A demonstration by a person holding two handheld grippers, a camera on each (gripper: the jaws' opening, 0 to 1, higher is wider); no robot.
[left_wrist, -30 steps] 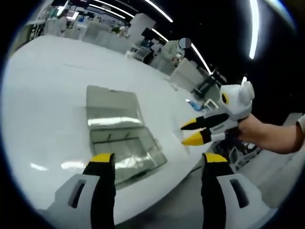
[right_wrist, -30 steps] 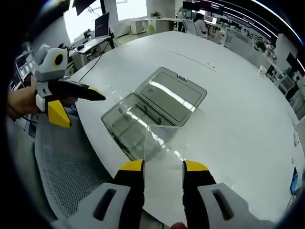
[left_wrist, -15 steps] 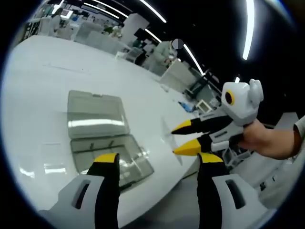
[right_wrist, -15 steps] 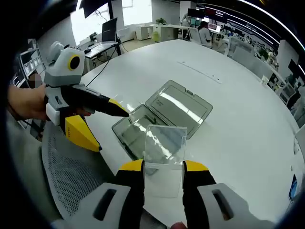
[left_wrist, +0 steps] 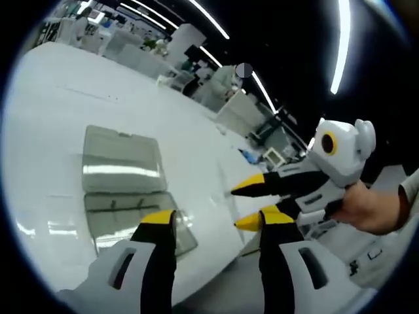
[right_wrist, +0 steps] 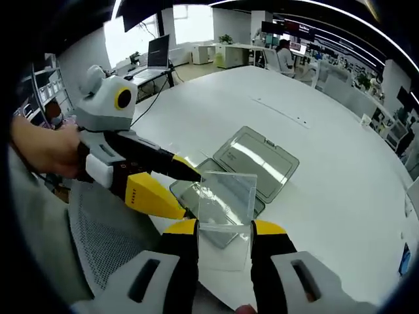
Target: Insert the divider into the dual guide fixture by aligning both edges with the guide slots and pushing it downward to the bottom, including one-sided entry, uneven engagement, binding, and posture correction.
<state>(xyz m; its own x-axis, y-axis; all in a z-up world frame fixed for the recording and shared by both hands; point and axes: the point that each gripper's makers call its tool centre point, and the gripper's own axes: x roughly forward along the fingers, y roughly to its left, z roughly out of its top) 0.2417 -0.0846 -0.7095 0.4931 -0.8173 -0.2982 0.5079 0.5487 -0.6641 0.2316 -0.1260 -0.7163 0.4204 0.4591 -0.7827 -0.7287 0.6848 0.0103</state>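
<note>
White round table (right_wrist: 340, 170) under everything, with the clear hinged fixture (right_wrist: 252, 167) lying open just ahead of the right gripper (right_wrist: 224, 229), whose jaws pinch the transparent divider (right_wrist: 226, 199). Left gripper (left_wrist: 213, 222) hangs part-open and empty (jaws apart, nothing between). I'd square the divider over both slots before pushing.

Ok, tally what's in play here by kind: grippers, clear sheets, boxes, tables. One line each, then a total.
Grippers: 2, left gripper and right gripper
Clear sheets: 1, the divider held in the right gripper
Boxes: 1, the open clear box
Tables: 1, the white table
Total: 5
</note>
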